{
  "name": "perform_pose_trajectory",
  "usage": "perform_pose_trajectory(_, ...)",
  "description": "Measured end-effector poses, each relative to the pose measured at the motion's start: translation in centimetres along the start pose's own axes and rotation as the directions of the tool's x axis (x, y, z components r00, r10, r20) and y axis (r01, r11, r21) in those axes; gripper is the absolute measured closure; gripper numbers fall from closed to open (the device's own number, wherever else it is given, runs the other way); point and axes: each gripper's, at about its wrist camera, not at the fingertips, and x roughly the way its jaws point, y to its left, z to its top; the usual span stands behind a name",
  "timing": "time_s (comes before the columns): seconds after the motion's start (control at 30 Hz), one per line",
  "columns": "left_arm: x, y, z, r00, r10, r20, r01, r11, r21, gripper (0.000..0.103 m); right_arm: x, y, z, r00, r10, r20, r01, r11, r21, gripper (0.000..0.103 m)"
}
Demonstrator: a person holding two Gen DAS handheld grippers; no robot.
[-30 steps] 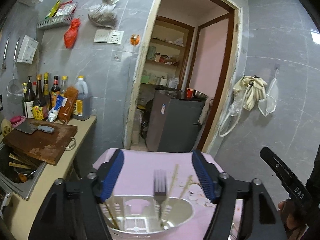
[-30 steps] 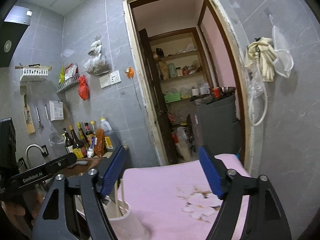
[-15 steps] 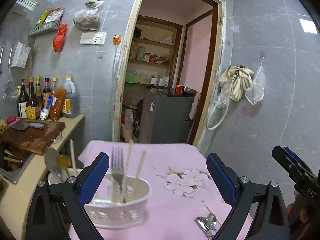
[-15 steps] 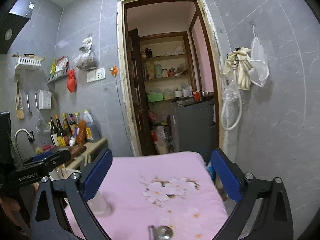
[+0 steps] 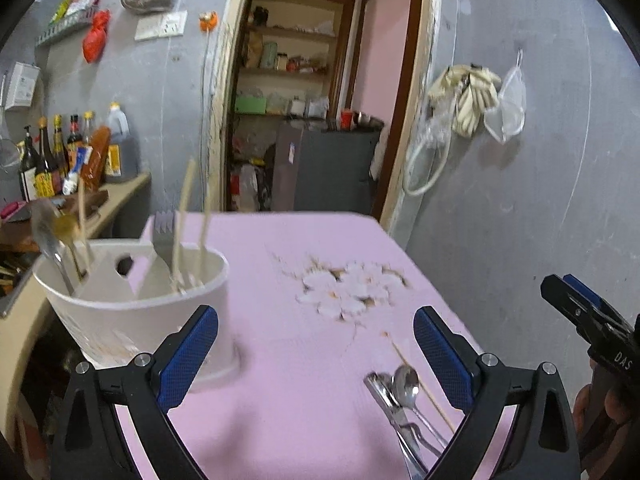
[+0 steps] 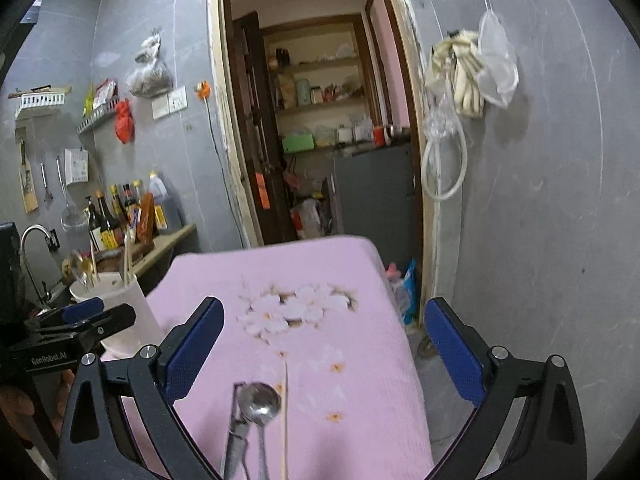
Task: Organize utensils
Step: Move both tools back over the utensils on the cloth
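Note:
A white utensil holder stands at the left of the pink table; it also shows in the right wrist view. It holds a fork, chopsticks and spoons. A metal spoon, another metal utensil and one chopstick lie loose at the table's front right. In the right wrist view the spoon and chopstick lie just below my open right gripper. My left gripper is open and empty, to the right of the holder.
The pink cloth with a white flower print covers the table. A counter with bottles, a cutting board and a sink is at the left. A doorway lies behind the table, a grey wall at the right.
Both grippers have drawn back from the holder and moved right. The loose spoon and chopstick at the table's front have come into both views.

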Motion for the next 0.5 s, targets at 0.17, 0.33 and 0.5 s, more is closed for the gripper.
perform_pose_trajectory(0.17,2.5,-0.8,-1.8,0.997,-0.004,-0.072,0.003,1.000,-0.010,0.004,3.1,-1.4,-2.7,0.995,0.043,-0.090,-0.040,0.999,0.033,0.004)
perform_pose_trajectory(0.33,5.1,-1.3,-3.5,0.987,-0.020,-0.162,0.018,1.000,-0.014,0.004,6.3,-2.0,-4.6,0.980,0.089,-0.180,-0.080,0.995,0.058,0.005)
perform_pose_trajectory(0.5,7.0,-1.7,-4.7,0.971,-0.045,-0.234,0.045,0.999,-0.004,0.020,9.3,-2.1,-6.2,0.957,0.132,-0.260,-0.119,0.991,0.065,0.025)
